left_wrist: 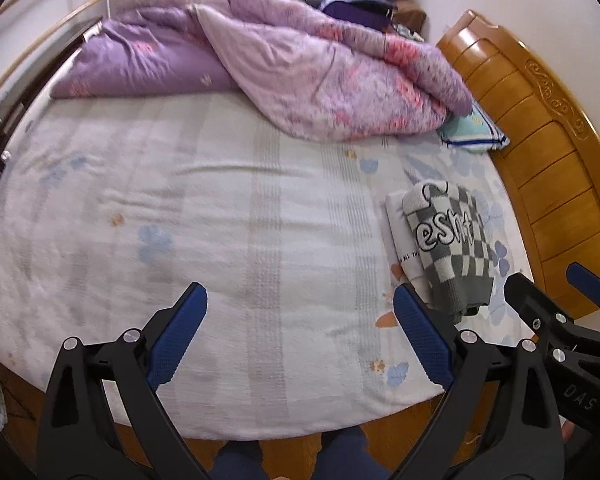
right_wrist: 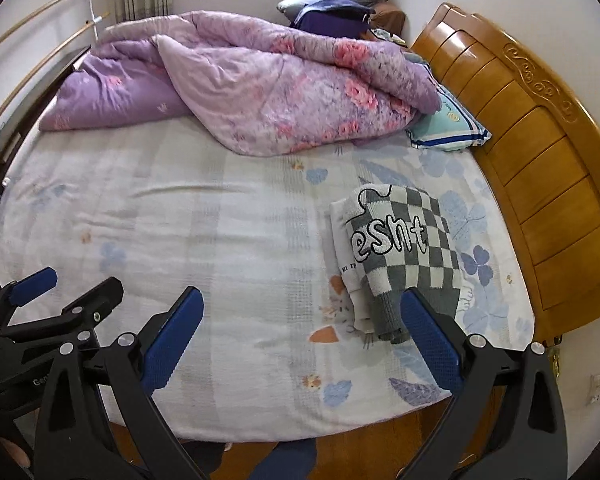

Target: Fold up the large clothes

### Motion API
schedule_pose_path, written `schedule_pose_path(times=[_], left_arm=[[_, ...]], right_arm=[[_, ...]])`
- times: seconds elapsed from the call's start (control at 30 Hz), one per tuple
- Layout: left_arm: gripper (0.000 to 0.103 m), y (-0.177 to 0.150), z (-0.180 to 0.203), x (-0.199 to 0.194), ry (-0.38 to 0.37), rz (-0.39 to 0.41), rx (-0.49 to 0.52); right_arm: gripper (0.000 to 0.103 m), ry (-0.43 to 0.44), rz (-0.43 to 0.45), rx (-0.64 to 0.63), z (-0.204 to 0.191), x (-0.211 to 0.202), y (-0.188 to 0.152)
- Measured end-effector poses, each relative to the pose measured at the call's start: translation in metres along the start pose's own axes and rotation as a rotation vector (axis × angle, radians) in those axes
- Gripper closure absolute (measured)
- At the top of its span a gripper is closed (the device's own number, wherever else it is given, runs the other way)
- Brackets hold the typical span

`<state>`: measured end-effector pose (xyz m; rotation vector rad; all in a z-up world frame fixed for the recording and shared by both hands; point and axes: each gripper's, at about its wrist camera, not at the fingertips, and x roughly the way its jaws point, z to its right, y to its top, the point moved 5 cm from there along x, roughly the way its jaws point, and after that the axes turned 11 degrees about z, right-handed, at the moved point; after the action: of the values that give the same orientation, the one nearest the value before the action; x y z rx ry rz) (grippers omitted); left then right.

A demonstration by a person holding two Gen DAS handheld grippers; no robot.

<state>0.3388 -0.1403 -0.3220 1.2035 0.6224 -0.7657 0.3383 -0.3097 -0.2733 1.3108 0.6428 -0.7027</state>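
A folded grey-and-white checkered sweater (left_wrist: 452,240) with black lettering lies on a folded white garment (left_wrist: 400,236) at the right side of the bed, near the headboard. Both also show in the right wrist view: the sweater (right_wrist: 412,248) and the white garment (right_wrist: 350,276). My left gripper (left_wrist: 300,332) is open and empty above the bed's near edge. My right gripper (right_wrist: 302,336) is open and empty, its right finger (right_wrist: 430,340) just in front of the sweater's lower end. The right gripper also shows at the right edge of the left wrist view (left_wrist: 556,292).
The bed (left_wrist: 220,220) has a pale sheet with blue flowers. A crumpled purple floral quilt (left_wrist: 292,76) lies at its far side, with a teal pillow (left_wrist: 472,132) beside the wooden headboard (left_wrist: 548,152). Dark clothes (right_wrist: 332,8) sit in the far corner. Wooden floor (right_wrist: 380,440) lies below.
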Motion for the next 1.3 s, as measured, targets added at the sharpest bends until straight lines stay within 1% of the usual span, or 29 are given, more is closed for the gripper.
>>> schedule_pose_path(times=[0.1, 0.23, 0.37, 0.47, 0.6, 0.77, 1.03, 1.17, 1.3], left_arm=[[0.008, 0.006, -0.001, -0.025, 0.01, 0.03, 0.002], [0.008, 0.009, -0.001, -0.055, 0.046, 0.063, 0.006], [0.007, 0.011, 0.001, -0.076, 0.04, 0.066, 0.025], [0.005, 0.014, 0.003, -0.091, 0.051, 0.086, 0.041], [0.005, 0.017, 0.004, -0.105, 0.045, 0.098, 0.048], [0.005, 0.023, 0.001, -0.124, 0.039, 0.143, 0.052], [0.005, 0.028, -0.008, -0.145, 0.057, 0.158, 0.081], [0.005, 0.031, -0.012, -0.157, 0.078, 0.177, 0.092], [0.005, 0.036, -0.015, -0.167, 0.08, 0.201, 0.094]], right_arm=[[0.008, 0.0, 0.031, -0.003, -0.003, -0.023, 0.005], [0.008, -0.007, 0.047, -0.007, -0.004, -0.046, 0.006], [0.008, -0.007, 0.064, -0.008, -0.004, -0.07, 0.006], [0.008, -0.003, 0.074, -0.011, -0.003, -0.082, 0.008], [0.008, -0.004, 0.092, -0.009, -0.005, -0.099, 0.01], [0.008, 0.016, 0.102, -0.012, -0.009, -0.112, 0.012], [0.008, 0.029, 0.128, -0.006, -0.018, -0.129, 0.014], [0.008, 0.035, 0.142, 0.003, -0.02, -0.135, 0.015], [0.008, 0.039, 0.161, 0.008, -0.023, -0.143, 0.02]])
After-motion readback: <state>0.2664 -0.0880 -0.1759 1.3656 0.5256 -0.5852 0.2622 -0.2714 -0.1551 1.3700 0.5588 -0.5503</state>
